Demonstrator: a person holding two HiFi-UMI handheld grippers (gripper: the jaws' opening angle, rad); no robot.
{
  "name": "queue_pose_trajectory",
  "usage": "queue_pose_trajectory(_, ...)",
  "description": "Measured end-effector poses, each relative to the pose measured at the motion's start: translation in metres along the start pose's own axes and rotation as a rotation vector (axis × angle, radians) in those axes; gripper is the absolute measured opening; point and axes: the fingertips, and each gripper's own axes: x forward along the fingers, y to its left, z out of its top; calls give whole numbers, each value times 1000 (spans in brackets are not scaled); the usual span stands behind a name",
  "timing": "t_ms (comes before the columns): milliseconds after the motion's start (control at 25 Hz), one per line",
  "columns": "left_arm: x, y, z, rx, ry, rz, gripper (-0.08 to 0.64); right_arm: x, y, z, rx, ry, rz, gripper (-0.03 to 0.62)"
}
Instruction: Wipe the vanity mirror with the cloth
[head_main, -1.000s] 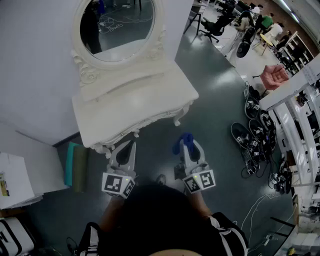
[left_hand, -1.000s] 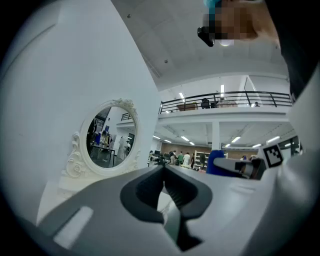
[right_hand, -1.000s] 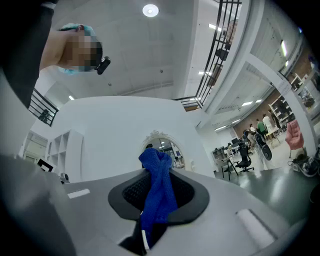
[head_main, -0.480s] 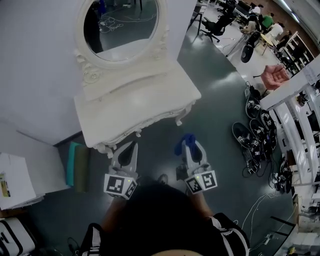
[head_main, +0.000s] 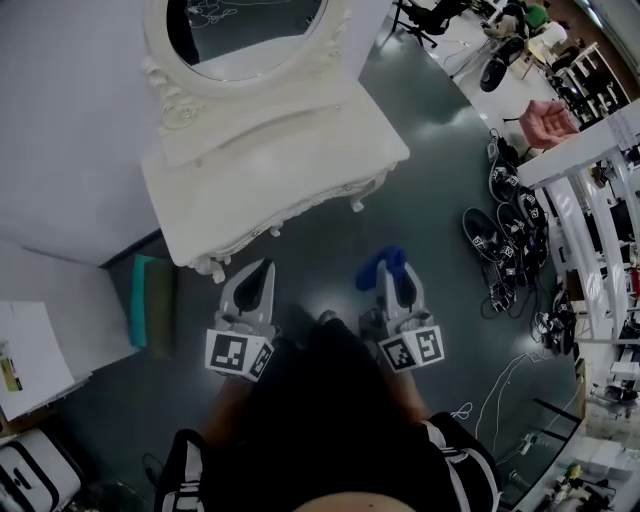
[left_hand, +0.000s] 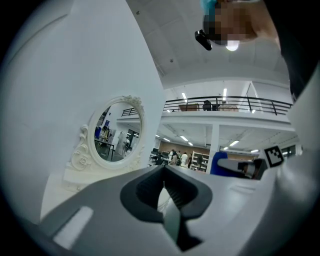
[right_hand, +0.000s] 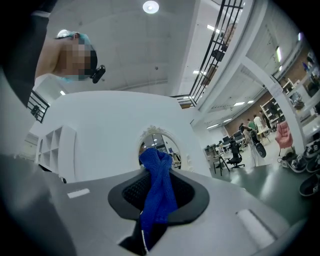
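Firmly, the right gripper (head_main: 396, 272) holds the blue cloth (right_hand: 158, 186) between closed jaws. The left gripper (left_hand: 165, 195) has its jaws pressed together, empty. Both hover over the dark grey floor (head_main: 430, 190), near the front edge of the white vanity table (head_main: 280, 170); the oval vanity mirror (head_main: 250, 35) stands at its back, against the wall (head_main: 70, 130). Open floor lies at the right, up to scattered shoes (head_main: 510, 245).

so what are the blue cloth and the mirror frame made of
Cloth: a knitted or woven textile, likely microfibre; its ribbed weave shows, and it folds limply, matte blue.
Mirror frame: white-painted wood or moulded resin, cannot tell which; carved scrolls with a smooth, slightly satin finish.
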Motion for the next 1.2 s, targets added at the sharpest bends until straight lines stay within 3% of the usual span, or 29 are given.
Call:
queue_pose_trajectory(280, 14, 9, -11, -34, 8, -1, 11, 15, -20, 3, -22, -11, -39, 66)
queue_pose_trajectory(560, 67, 35, -7, -16, 2, 63, 11, 76, -56, -10, 21, -15, 3, 66)
queue_pose_trajectory(800, 128, 50, 19, 22, -80, 166, 11, 146, -109, -4, 53, -14, 55, 64)
queue_pose_trajectory(1200, 205, 57, 35, 67, -89, 263, 11, 238, -165, -9, 65, 33, 149, 66)
